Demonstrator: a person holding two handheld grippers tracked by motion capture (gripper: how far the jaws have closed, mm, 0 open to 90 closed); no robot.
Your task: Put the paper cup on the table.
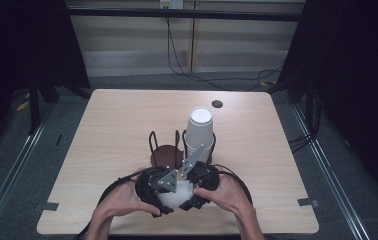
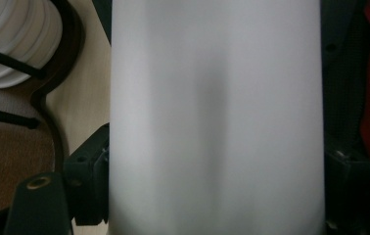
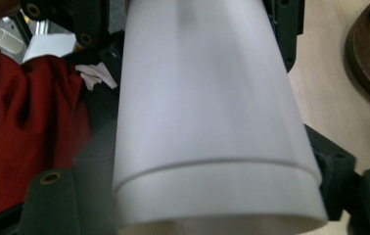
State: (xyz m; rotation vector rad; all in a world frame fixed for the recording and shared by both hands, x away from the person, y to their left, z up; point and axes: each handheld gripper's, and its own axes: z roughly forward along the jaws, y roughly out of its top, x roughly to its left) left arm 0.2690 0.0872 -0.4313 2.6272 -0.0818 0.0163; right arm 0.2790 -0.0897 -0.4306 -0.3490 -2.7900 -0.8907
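**A:** Status?

**B:** I've got the cups (image 1: 175, 196) off the table (image 1: 122, 115) at its near edge, lying sideways between both hands, just in front of the rack (image 1: 164, 154). They're two nested cups; the right gripper view shows the seam (image 3: 212, 164).

**A:** Grips?

**B:** Left gripper (image 1: 150, 190) is clenched on the cup wall (image 2: 212, 122). Right gripper (image 1: 203, 184) has the wall between its jaws and looks clamped too; the pads are partly hidden, so I'm less sure there.

**A:** Plan for the split?

**B:** I think one gripper should hold each cup, either side of the seam. Pull straight along the axis with a slight twist to break the suction. Keep the squeeze light, since paper ovals and locks the pair tighter.

**A:** Risks?

**B:** Crushed rim, or a sudden release throwing my hand into the stack (image 1: 199, 131). I'd pull along the table edge, away from it.
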